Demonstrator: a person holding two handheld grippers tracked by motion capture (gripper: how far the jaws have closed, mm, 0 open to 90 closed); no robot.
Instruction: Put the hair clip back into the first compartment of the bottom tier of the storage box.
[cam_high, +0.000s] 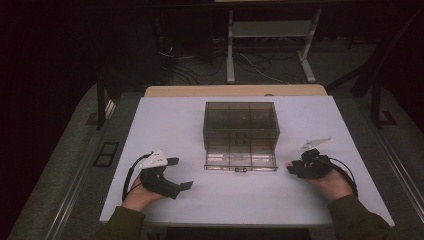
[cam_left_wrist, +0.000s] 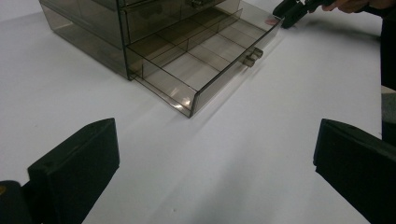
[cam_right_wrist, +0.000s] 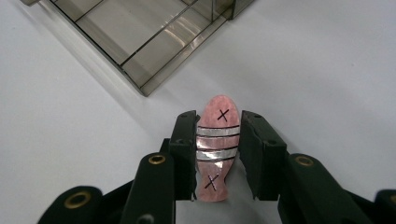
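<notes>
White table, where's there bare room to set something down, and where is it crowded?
Bare patches on the white table: left of the drawer box, right of it, and between the left gripper and right gripper before the open drawer. The centre, around the box, is crowded.

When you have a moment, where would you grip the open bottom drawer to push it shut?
Probably by the small handle at the middle of the drawer front, approached from the person's side; it sticks out from the flat panel, and the open left tool is nearer.
</notes>
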